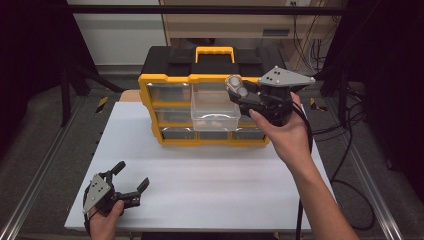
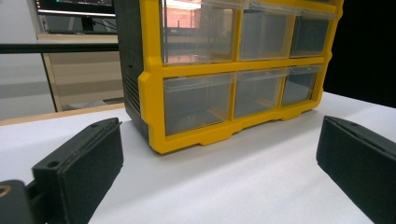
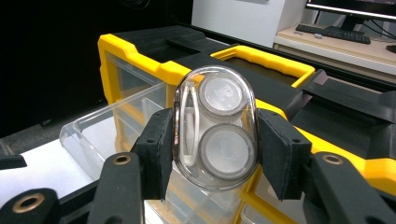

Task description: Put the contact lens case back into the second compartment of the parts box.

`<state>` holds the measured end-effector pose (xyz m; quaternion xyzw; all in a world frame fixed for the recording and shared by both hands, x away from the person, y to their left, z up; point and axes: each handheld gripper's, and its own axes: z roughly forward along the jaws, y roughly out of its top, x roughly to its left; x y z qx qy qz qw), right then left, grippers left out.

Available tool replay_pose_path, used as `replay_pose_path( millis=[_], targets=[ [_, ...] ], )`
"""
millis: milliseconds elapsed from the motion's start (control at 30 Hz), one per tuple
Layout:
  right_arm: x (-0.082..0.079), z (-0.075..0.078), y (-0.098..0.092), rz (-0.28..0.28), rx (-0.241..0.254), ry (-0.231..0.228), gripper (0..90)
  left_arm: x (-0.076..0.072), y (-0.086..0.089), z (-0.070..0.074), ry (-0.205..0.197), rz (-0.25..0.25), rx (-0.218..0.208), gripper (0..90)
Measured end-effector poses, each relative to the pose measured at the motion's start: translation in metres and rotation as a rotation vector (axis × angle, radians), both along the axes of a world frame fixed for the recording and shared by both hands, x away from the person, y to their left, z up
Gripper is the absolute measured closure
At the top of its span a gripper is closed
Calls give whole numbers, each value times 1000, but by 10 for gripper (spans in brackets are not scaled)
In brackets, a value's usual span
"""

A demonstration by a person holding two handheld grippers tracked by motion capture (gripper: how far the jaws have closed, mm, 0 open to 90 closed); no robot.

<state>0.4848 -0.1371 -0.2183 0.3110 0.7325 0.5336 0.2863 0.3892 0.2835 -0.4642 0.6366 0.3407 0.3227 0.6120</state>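
A: What was held in the right jaws?

B: A clear case (image 3: 215, 128) with two round grey lids was clamped between the pads of the right gripper (image 3: 215, 149), upright, above the pulled-out drawer (image 1: 215, 111) of the yellow organizer (image 1: 150, 95).

A: And the left jaws?

B: They were spread wide with nothing between them; the left gripper (image 1: 131, 180) was rested low at the near left of the tabletop (image 1: 210, 185), well apart from the organizer.

A: Which step was judged to be in hand?

B: The case was being carried at the open drawer, most likely to be set in it. A lowering over the drawer's bare part would be called for next, then a release.

A: What was given by one view and not another?

B: The two lids and the pads' grip were made plain by the right gripper view. Small pale pieces (image 1: 211, 120) lying in the drawer were shown by the high view. The shut lower drawers (image 2: 198, 100) were seen close up in the left gripper view.
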Motion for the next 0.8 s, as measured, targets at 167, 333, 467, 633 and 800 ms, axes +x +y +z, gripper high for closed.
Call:
replay_pose_path(
  millis=[167, 333, 467, 633, 800],
  targets=[
    [0, 1, 1, -1, 3, -1, 490, 0, 0, 0, 1, -3, 1, 3],
    [1, 1, 5, 2, -7, 0, 490, 0, -1, 0, 3, -4, 3, 3],
    [1, 1, 8, 10, -9, 0, 489, 0, 0, 0, 4, -4, 2, 3],
    [1, 0, 11, 17, -15, 0, 490, 0, 0, -1, 7, -5, 3, 3],
    [1, 0, 12, 20, -18, 5, 490, 0, 0, -1, 6, -5, 3, 3]
  ],
)
